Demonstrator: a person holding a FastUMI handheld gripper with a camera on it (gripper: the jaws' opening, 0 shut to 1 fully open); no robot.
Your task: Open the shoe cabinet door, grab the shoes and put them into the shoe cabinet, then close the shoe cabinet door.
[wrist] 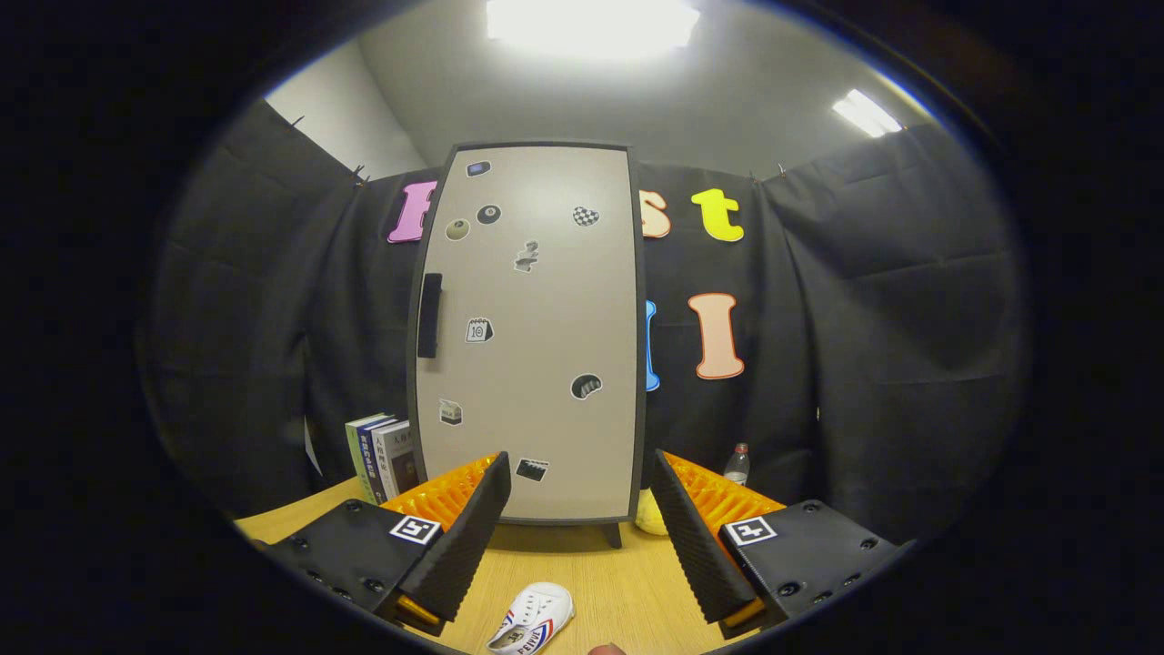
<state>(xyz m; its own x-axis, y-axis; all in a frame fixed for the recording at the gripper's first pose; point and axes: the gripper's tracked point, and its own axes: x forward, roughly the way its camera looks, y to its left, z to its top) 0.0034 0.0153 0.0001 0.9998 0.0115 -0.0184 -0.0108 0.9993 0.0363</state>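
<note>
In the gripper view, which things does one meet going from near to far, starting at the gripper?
Open black-and-orange gripper, empty → white canvas shoe lying on the wooden table between the fingers → closed beige shoe cabinet door with black handle → black cloth wall.

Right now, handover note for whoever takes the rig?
Tongs: open, holding nothing, aimed at the cabinet.
Shoe cabinet: upright on the wooden table, door shut, black handle on its left edge.
White shoe: lying on the table between the fingers, nearer than the cabinet.
Books stand left of the cabinet; a bottle right; a yellow thing by the cabinet's foot.
Done: nothing yet.
Left: open door, put shoe in, close door.
</note>
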